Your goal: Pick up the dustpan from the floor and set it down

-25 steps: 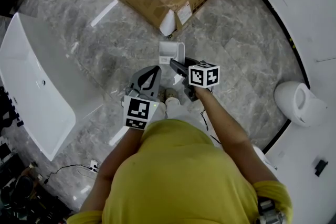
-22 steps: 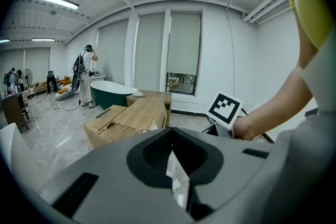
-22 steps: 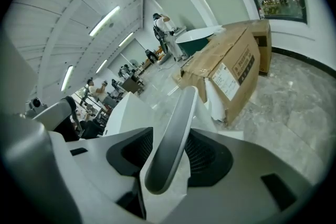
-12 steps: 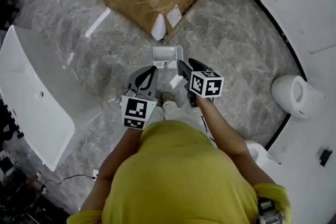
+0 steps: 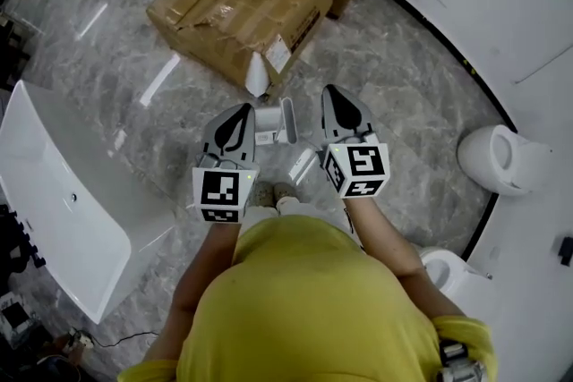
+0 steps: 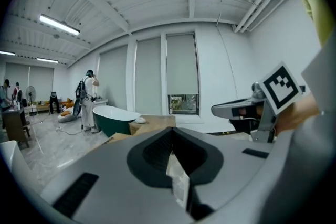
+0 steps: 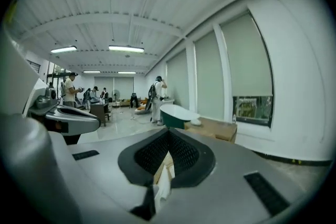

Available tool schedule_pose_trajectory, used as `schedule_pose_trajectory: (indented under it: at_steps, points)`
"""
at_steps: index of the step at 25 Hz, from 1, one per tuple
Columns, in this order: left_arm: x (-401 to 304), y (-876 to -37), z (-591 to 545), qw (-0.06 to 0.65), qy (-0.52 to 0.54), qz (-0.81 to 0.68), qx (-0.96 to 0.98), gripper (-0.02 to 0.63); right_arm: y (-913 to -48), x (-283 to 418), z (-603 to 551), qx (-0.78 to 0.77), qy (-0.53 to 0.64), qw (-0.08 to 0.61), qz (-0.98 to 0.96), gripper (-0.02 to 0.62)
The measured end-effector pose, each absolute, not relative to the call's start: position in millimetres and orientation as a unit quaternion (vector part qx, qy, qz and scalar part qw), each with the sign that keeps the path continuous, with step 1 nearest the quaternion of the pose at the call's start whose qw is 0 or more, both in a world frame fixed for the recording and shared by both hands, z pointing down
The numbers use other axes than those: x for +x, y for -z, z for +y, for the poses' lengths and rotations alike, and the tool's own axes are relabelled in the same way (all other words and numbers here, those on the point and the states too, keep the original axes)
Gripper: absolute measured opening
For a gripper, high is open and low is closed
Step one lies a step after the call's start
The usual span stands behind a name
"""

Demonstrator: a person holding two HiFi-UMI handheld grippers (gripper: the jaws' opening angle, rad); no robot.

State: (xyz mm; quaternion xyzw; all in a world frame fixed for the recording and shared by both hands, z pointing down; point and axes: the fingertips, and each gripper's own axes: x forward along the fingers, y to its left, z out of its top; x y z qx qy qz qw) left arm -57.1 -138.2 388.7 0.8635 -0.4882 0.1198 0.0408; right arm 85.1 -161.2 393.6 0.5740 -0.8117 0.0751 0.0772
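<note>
Grey marble floor (image 5: 421, 103) (glossy) bears the dustpan (image 5: 272, 123), cardboard boxes (image 5: 242, 4), a bathtub (image 5: 54, 183).

The person wears a yellow short-sleeved shirt (image 5: 304, 300) and pale shoes (image 5: 262, 194). The left gripper (image 5: 240, 114) and right gripper (image 5: 336, 98) are smooth grey tapered shells, each with a dark ribbed hollow near the tip. Each bears a white cube (image 5: 221, 192) printed with black square markers.

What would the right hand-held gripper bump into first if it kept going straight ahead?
Nothing close stands before the right hand-held gripper. Far ahead it would probably meet the dark green bathtub, or the tan box beside it; depth is hard to judge.
</note>
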Motion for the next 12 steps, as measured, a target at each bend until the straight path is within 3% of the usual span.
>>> schedule_pose_trajectory:
  at_steps: [6, 12]
  points:
    - [-64.3, -299.7, -152.2, -0.038, -0.076, -0.526, 0.846, 0.0, -305.9, 87.1, -159.1, 0.583, 0.015, 0.016, -0.812, 0.011]
    - [-68.9, -259.7, -155.5, -0.056, -0.055, -0.545, 0.835, 0.0, -273.9, 81.6, -161.5, 0.567, 0.033, -0.003, -0.823, 0.009]
